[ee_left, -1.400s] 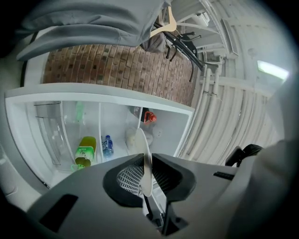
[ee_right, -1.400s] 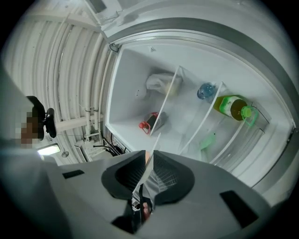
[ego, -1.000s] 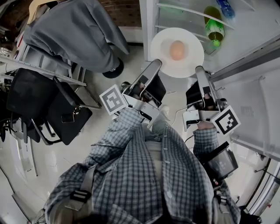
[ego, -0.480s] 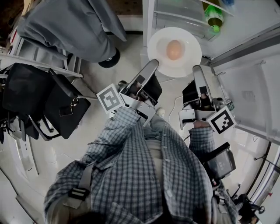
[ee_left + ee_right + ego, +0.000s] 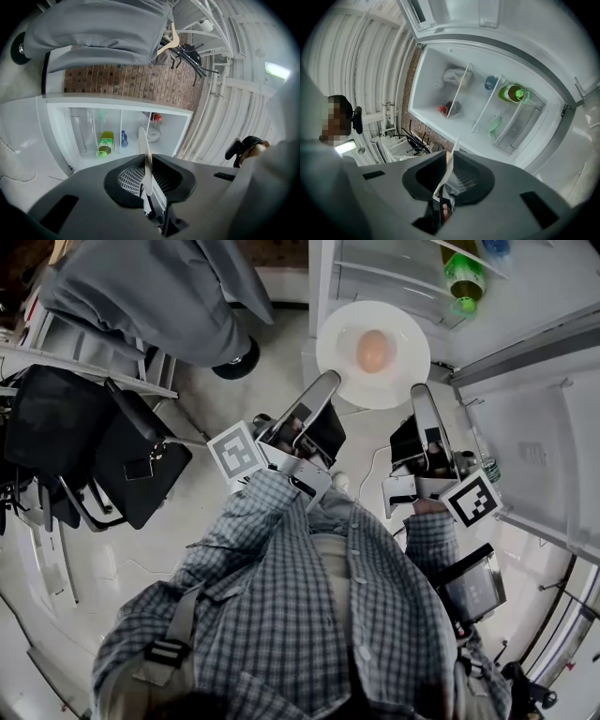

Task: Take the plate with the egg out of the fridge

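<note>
Head view: the plate with the egg sits just outside the fridge — our left gripper has its jaws closing on the rim, and the right gripper is clamped there too. Next we carry it level, clear of the fridge.

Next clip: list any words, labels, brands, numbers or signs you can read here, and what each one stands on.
No text can be read in any view.
Green bottle label: too blurred to read.
Faint mark on the fridge door: too blurred to read.
Square markers: black-and-white patterns, no letters or numbers.
Plate: no print visible.
</note>
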Tool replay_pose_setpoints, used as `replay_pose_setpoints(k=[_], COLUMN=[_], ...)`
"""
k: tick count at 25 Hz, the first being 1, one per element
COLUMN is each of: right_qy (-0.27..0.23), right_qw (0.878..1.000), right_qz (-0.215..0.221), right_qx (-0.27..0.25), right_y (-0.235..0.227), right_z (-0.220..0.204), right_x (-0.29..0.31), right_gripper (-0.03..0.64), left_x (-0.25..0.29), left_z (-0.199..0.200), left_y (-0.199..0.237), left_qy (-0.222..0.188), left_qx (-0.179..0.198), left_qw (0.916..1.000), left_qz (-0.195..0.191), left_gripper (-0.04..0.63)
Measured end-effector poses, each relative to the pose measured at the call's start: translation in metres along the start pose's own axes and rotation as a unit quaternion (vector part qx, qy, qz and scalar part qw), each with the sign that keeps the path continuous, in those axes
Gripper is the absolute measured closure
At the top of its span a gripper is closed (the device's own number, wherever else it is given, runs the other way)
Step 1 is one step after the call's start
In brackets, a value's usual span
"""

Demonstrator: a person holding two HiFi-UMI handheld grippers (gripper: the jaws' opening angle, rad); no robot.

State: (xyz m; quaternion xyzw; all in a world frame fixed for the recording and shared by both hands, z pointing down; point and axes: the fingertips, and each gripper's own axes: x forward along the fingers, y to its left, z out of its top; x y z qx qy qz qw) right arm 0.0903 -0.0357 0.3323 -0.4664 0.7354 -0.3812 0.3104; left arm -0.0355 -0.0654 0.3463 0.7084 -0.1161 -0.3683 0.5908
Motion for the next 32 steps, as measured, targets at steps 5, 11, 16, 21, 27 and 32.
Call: replay_pose_setpoints(k=[5, 11, 16, 21, 27, 32], right_qy=[0.010, 0.014, 0.016, 0.018, 0.021, 0.023], right_qw=[1.000, 1.000, 1.000, 1.000, 1.000, 1.000], right_qz=[0.000, -0.001, 0.001, 0.004, 0.008, 0.010], right_qx=[-0.003, 0.003, 0.007, 0.010, 0.014, 0.013], right_y=[-0.002, -0.007, -0.008, -0.011, -0.012, -0.014], right_z=[-0.002, -0.001, 0.001, 0.005, 0.007, 0.009], right_x=[0.003, 0.003, 0.003, 0.002, 0.003, 0.003], right_gripper=[0.566, 0.571, 0.571, 0.569, 0.571, 0.570], left_x=[-0.003, -0.002, -0.001, 0.001, 0.003, 0.005], left_z=[0.001, -0.001, -0.002, -0.005, -0.006, -0.007], left_y=[0.000, 0.002, 0.004, 0.007, 0.008, 0.009], left_qy=[-0.011, -0.016, -0.020, -0.022, -0.026, -0.030], left_qx=[0.007, 0.012, 0.008, 0.008, 0.007, 0.009], left_qw=[0.9999, 0.9998, 0.9997, 0.9997, 0.9995, 0.9994], left_qz=[0.004, 0.007, 0.008, 0.010, 0.013, 0.014], left_gripper=[0.545, 0.548, 0.548, 0.548, 0.548, 0.548])
